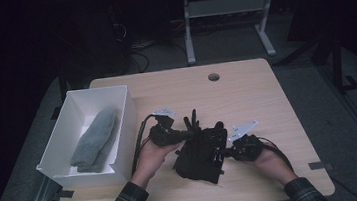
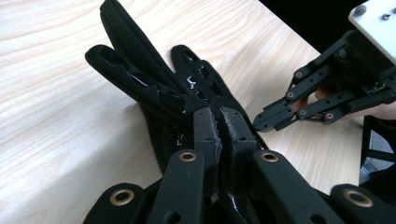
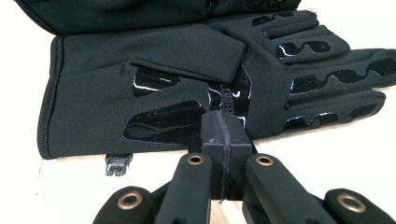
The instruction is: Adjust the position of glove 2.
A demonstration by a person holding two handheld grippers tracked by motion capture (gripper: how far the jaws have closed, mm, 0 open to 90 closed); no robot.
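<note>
Black glove [image 1: 199,151] lies on the wooden table [image 1: 246,93], toward its near edge between the two hands, with a white box [image 1: 122,111] holding a grey sock [image 1: 95,139] just to its left. Left gripper [image 1: 182,135] is clamped on the glove fabric at the finger end. Right gripper [image 1: 224,151] has its jaws pressed together against the glove's palm edge; whether fabric is pinched between them cannot be told.
</note>
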